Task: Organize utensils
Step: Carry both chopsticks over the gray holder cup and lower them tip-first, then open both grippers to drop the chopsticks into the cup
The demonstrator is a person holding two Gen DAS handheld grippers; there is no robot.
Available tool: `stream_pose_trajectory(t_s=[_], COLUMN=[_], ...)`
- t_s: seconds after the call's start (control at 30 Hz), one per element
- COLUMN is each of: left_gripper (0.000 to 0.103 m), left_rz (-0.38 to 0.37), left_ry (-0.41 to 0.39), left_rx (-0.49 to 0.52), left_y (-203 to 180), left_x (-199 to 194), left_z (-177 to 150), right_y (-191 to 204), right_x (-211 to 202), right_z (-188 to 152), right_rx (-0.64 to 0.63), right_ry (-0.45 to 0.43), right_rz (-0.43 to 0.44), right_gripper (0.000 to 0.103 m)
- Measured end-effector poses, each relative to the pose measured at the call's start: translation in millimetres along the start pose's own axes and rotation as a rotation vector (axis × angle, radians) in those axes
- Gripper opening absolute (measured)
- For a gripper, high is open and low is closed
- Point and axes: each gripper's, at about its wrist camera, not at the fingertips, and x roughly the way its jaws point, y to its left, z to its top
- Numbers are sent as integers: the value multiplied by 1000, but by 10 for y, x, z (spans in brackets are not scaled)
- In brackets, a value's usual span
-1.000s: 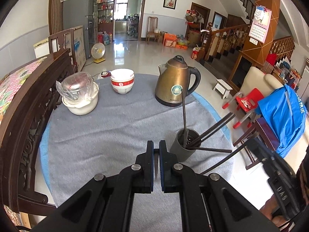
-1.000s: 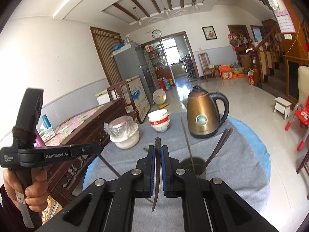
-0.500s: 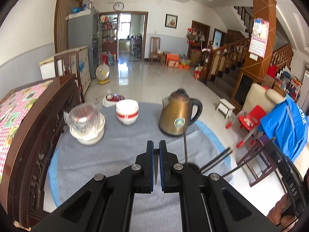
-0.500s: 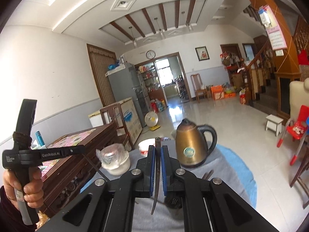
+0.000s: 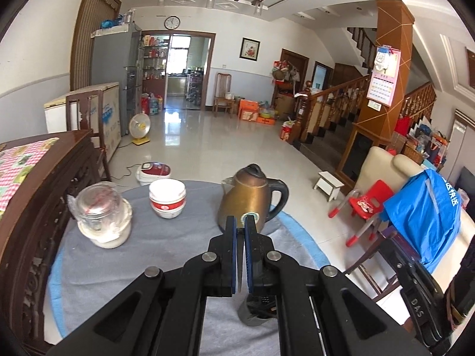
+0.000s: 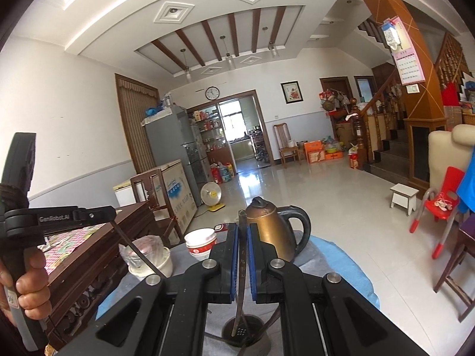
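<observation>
1. Grey cloth over a blue-edged round table (image 5: pixel 118 267): the working surface. Both grippers hang above its near edge, so any lowering should go straight down there.
2. Bronze metal electric kettle with a black handle (image 5: pixel 249 201): stands just beyond the grippers, far centre. Don't swing a stick tip forward into it.
3. Left gripper (image 5: pixel 240 225): jaws together, clamped on a thin dark chopstick (image 6: pixel 136 249). The right wrist view shows it at far left, stick slanting down to the right. The person's left hand (image 6: pixel 29 281) grips the handle. Keep the squeeze firm, because a thin stick pivots easily.
4. Right gripper (image 6: pixel 242 231): jaws together, clamped mid-length on a brown, slightly curved chopstick (image 6: pixel 241 267), which is near upright.
5. Dark grey cylindrical holder cup with a perforated base (image 5: pixel 252 317): sits on the cloth at the near edge, under and slightly right of the left jaws. The brown stick's lower end is at its mouth; I can't tell whether it is inside. More sticks lean in the cup.
6. My read of the step is moving chopsticks at the holder. Do it well by:
   - keeping the sticks vertical
   - handling one gripper at a time
   - centring the tip over the opening
   - avoiding nudging the light cup or the sticks already in it.
</observation>
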Motion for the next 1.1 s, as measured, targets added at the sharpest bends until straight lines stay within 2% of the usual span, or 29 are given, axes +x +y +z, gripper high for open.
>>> stream_pose_trajectory(t_s=[0.37, 0.73, 1.1], left_gripper=[5, 5, 5], left_rz=[-86, -95, -112], left_ry=[67, 164, 234], left_rx=[19, 10, -5], left_y=[-99, -30, 127], left_x=[358, 683, 847], left_z=[-122, -314, -478], right_y=[-188, -225, -245], right_x=[289, 461, 594], right_z=[-179, -354, -493], right_rx=[9, 7, 30], right_ry=[50, 123, 200], right_rz=[-36, -28, 3], right_gripper=[7, 7, 7])
